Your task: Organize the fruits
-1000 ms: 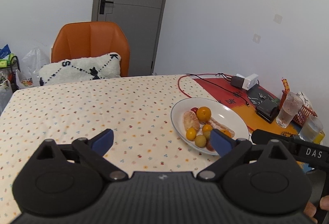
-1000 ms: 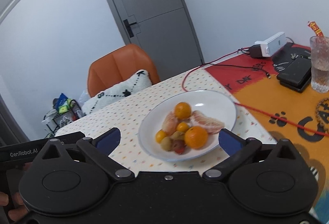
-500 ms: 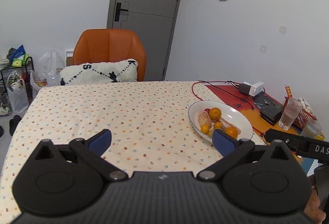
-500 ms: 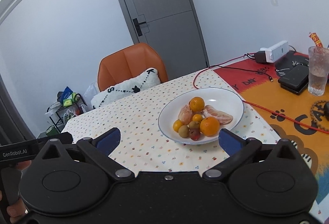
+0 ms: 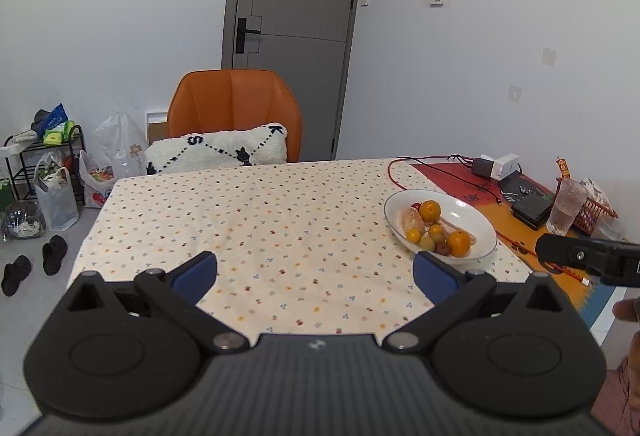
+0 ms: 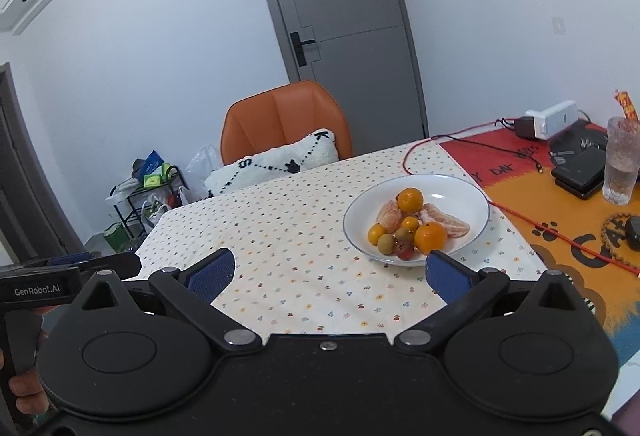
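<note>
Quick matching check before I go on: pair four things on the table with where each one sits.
Things:
1. peeled citrus halves
2. drinking glass
3. red cable
4. left gripper

Places:
A. over bare tablecloth
B. on the orange mat, far right
C. in the white bowl
D. trailing across table and mat behind the bowl

Pairs: 1-C, 2-B, 3-D, 4-A

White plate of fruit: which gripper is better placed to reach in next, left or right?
Probably right. The right gripper, open, has the white plate just beyond its right fingertip; the open left gripper sits farther from it.
</note>
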Motion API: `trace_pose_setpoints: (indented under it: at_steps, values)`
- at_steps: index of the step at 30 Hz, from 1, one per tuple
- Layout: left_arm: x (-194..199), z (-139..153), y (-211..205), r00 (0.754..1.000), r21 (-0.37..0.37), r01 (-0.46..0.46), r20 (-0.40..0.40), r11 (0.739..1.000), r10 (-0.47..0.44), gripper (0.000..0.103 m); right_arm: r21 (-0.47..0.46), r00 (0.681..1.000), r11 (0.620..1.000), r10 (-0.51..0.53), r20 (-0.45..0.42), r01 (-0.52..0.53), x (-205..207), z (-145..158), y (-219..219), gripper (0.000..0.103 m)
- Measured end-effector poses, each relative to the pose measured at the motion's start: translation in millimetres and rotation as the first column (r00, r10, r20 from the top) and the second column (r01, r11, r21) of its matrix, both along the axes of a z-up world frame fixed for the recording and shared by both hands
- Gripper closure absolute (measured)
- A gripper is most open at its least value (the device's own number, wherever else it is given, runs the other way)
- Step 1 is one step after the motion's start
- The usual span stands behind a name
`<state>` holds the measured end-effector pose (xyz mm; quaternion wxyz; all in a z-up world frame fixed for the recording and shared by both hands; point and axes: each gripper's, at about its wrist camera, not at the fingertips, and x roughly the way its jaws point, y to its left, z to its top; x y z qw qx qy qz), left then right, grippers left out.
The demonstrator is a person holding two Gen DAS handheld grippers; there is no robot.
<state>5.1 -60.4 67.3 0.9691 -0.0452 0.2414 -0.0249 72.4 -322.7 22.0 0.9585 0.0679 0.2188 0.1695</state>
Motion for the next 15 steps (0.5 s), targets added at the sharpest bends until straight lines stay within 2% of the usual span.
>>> trace_pose_setpoints:
  at_steps: [15]
  values:
    - [-47, -2, 30, 0.998, 0.026, -0.056, 0.012, 0.998, 0.056, 0.000, -0.057, 0.996, 0.995, 0.084, 0.016, -0.083, -40, 9, 34, 0.000]
